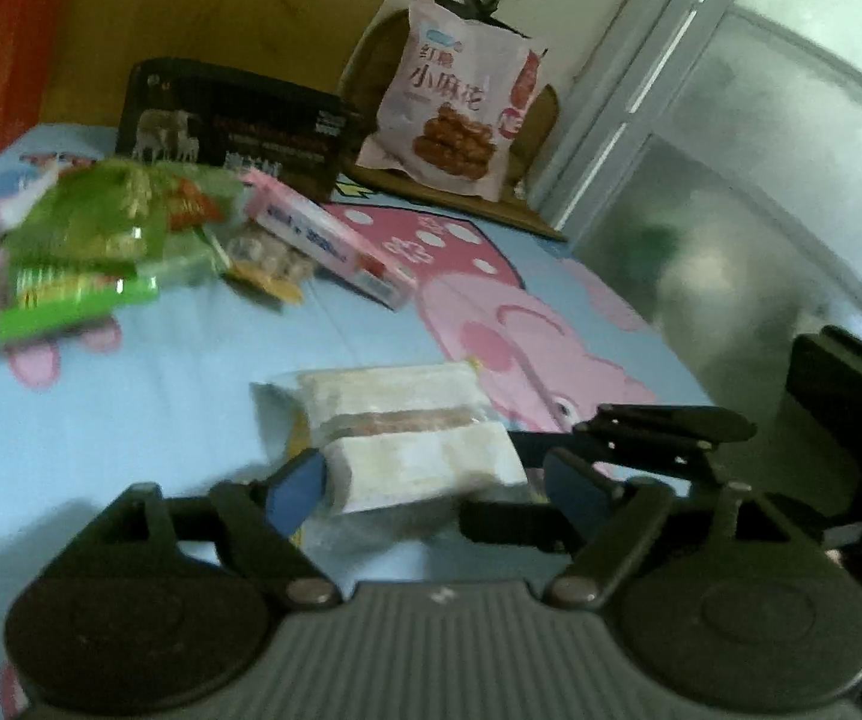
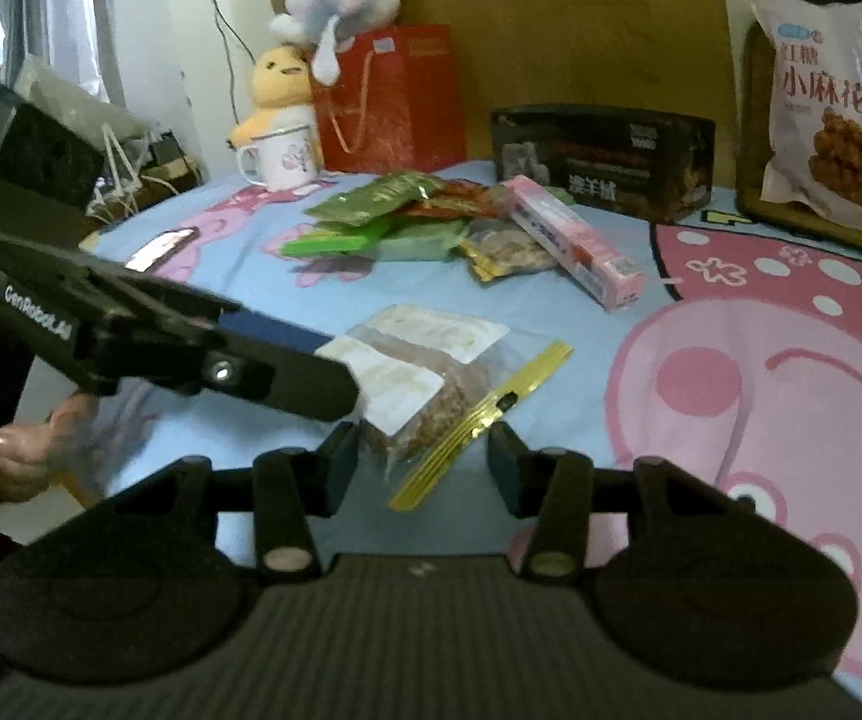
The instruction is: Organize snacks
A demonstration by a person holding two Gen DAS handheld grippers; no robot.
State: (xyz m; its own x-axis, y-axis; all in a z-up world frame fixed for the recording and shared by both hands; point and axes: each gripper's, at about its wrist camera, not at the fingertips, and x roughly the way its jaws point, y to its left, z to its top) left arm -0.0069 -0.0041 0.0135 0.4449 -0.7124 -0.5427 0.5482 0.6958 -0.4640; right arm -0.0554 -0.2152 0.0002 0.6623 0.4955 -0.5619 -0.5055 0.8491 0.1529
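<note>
A clear zip bag of white-and-brown snack pieces [image 1: 401, 426] lies on the cartoon tablecloth [image 1: 191, 360]. My left gripper [image 1: 431, 480] is open, its fingers on either side of the bag's near end. In the right wrist view the same bag [image 2: 425, 378] with a gold zip strip lies just ahead of my open right gripper [image 2: 425, 462]. The left gripper [image 2: 287, 366] shows there, reaching in over the bag's left edge. A pile of green and red packets [image 2: 389, 216], a nut pack [image 2: 509, 252] and a pink box [image 2: 575, 240] lie farther back.
A black box [image 2: 605, 156] stands behind the pile. A large pink snack bag [image 2: 839, 120] leans at the back right on a wooden tray [image 2: 755, 198]. A red gift bag [image 2: 395, 96], plush toys [image 2: 287, 78], a mug [image 2: 287, 159] and a phone [image 2: 164, 246] are at the back left.
</note>
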